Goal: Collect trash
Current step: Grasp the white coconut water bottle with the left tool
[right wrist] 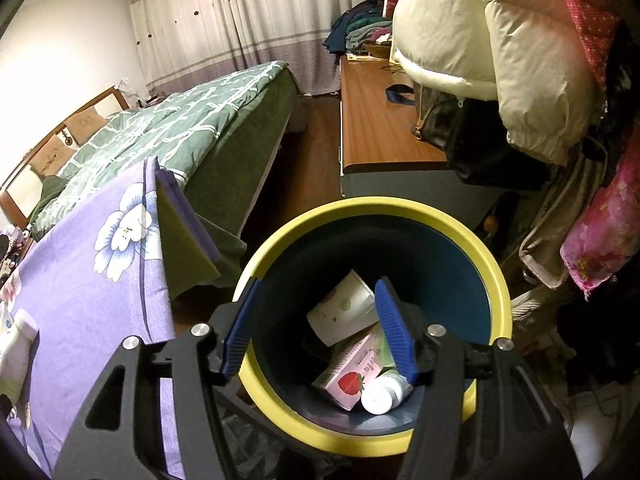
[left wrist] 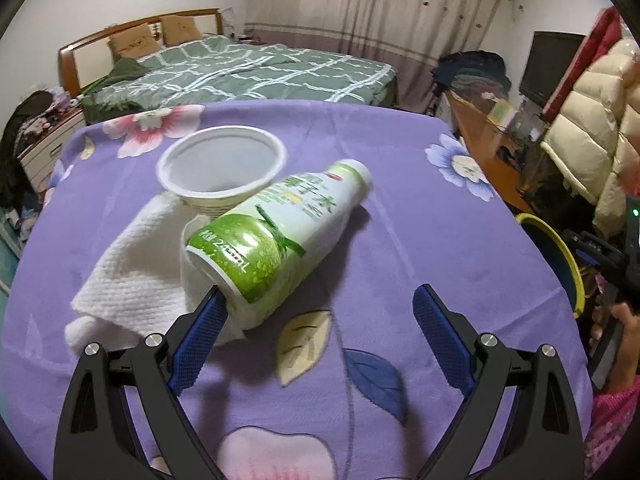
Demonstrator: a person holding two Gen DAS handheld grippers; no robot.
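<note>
A green-and-white drink bottle [left wrist: 276, 232] lies on its side on the purple flowered tablecloth [left wrist: 420, 248], resting on a white paper towel [left wrist: 132, 276] and against an empty white plastic bowl [left wrist: 222, 164]. My left gripper [left wrist: 320, 312] is open, its left finger beside the bottle's base. My right gripper [right wrist: 318, 322] is open and empty above the blue bin with a yellow rim [right wrist: 492, 264]. In the bin lie a white paper cup [right wrist: 342, 308], a pink strawberry carton [right wrist: 346, 376] and a white-capped tube [right wrist: 384, 396]. The bin's rim also shows in the left wrist view [left wrist: 568, 264].
The bin stands on the floor off the table's right edge. A bed with a green quilt [left wrist: 256, 72] lies beyond the table. A wooden desk [right wrist: 376, 120] and hanging coats [right wrist: 500, 40] are to the right. A bottle end [right wrist: 16, 340] shows on the cloth in the right wrist view.
</note>
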